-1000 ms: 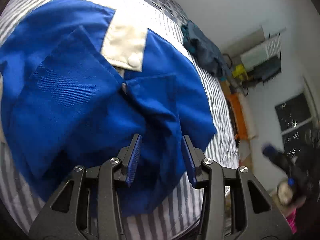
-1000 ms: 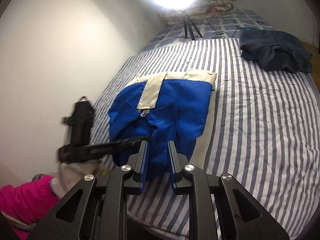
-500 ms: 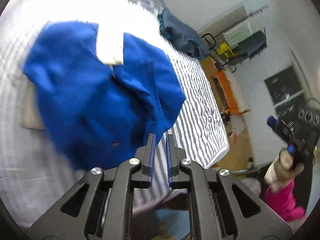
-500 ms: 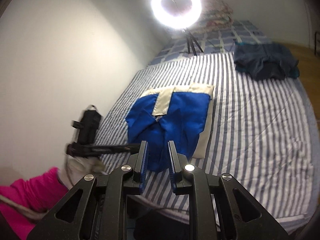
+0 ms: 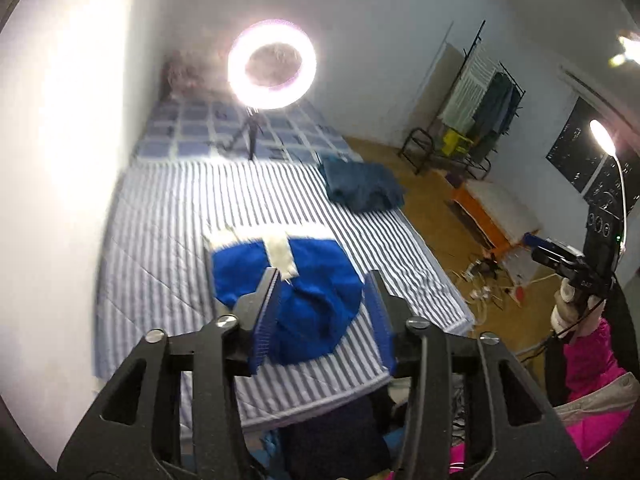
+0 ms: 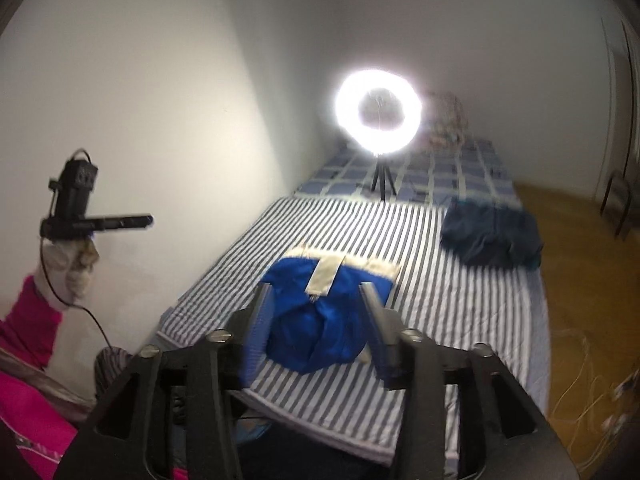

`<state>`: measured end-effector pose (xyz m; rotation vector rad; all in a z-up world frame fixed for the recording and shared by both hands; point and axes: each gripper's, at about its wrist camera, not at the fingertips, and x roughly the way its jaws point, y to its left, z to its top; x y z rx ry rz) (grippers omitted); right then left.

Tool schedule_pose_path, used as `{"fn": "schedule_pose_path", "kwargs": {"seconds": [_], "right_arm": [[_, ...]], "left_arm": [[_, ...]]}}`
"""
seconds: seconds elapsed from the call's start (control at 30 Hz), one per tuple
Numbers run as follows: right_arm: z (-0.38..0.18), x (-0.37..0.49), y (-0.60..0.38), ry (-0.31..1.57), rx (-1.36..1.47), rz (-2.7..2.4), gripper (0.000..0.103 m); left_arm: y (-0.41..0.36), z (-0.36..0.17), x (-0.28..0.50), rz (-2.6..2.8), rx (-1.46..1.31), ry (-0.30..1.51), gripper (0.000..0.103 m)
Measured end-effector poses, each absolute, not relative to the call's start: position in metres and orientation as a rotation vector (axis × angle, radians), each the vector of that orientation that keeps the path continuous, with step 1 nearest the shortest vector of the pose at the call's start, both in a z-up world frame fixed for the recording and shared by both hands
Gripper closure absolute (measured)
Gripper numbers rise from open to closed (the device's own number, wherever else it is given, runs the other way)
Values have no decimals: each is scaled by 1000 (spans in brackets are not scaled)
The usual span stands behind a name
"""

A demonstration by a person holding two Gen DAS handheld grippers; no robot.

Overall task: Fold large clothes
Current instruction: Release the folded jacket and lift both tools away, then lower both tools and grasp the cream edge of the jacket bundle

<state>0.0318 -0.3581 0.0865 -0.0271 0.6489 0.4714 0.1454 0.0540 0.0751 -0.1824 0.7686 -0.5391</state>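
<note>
A blue garment with cream trim (image 5: 296, 296) lies folded into a compact bundle on the striped bed (image 5: 168, 240), near its front edge. It also shows in the right wrist view (image 6: 324, 312). My left gripper (image 5: 324, 320) is open and empty, held high and back from the bed. My right gripper (image 6: 316, 328) is open and empty too, also well back from the garment. In the left wrist view the right gripper (image 5: 560, 260) shows at the far right, held up in a gloved hand. In the right wrist view the left gripper (image 6: 100, 222) shows at the far left.
A lit ring light on a small tripod (image 5: 272, 64) stands at the head of the bed. A dark blue folded garment (image 5: 360, 188) lies at the bed's right edge. A white wall runs along the left. Wooden floor, a clothes rack (image 5: 476, 112) and an orange bench (image 5: 488, 212) lie right.
Both grippers have pulled up and back from the blue garment, so the bed now looks far smaller. Both sets of jaws, narrow half a second ago, now stand wide open.
</note>
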Motion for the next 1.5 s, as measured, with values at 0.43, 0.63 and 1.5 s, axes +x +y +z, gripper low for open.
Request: {"fn": "schedule_pose_path", "kwargs": {"seconds": [0.43, 0.63, 1.5], "right_arm": [[-33, 140, -320, 672, -107, 402, 49], [-108, 230, -298, 780, -78, 407, 66], [-213, 294, -343, 1013, 119, 471, 34]], "left_arm": [[47, -42, 274, -412, -199, 850, 46], [26, -123, 351, -384, -263, 902, 56], [50, -235, 375, -420, -463, 1090, 22]]}}
